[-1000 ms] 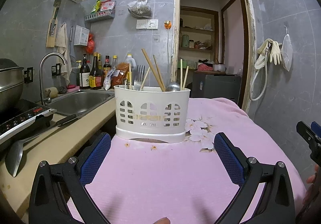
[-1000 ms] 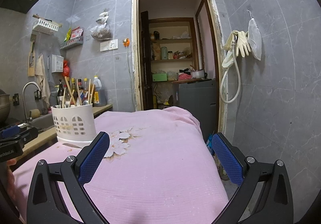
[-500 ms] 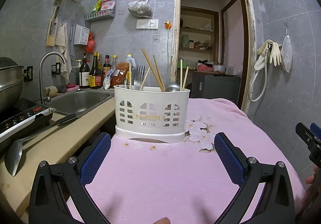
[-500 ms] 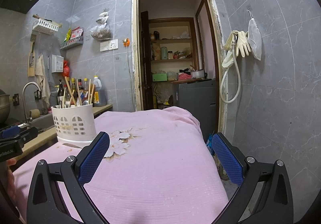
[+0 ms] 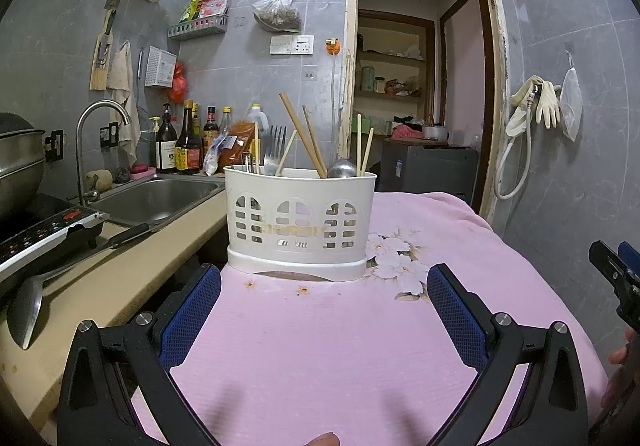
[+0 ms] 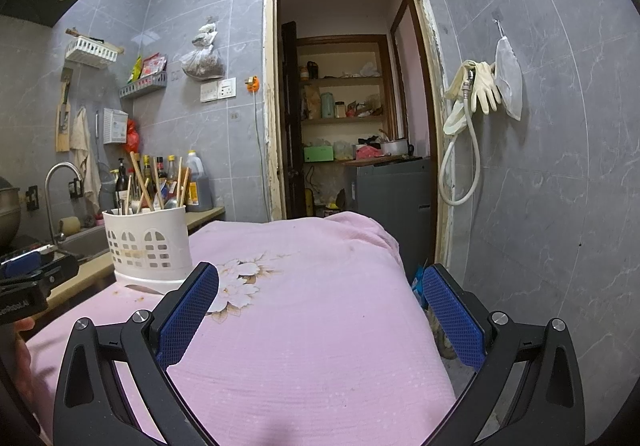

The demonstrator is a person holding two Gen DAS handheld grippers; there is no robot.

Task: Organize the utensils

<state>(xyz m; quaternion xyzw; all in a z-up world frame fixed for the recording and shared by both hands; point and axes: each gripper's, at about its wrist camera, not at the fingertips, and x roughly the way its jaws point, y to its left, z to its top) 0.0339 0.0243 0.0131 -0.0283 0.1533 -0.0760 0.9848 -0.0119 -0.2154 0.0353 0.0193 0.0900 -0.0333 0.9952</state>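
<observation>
Your left claw and right claw: matt black plastic arms, pads of blue textured rubber. Before you, the caddy: smooth off-white plastic, pierced. In it, chopsticks of pale bare wood, and a fork and spoon of shiny metal. The cloth: matt pink fabric, finely ribbed. The sink: brushed steel.

Even, cool indoor light fills both views, dimmer beyond the doorway. Soft shadows fall on the pink cloth nearest the camera. Fisheye curvature bends the doorway's frame, and black vignetting rings the corners. Focus is sharp.
</observation>
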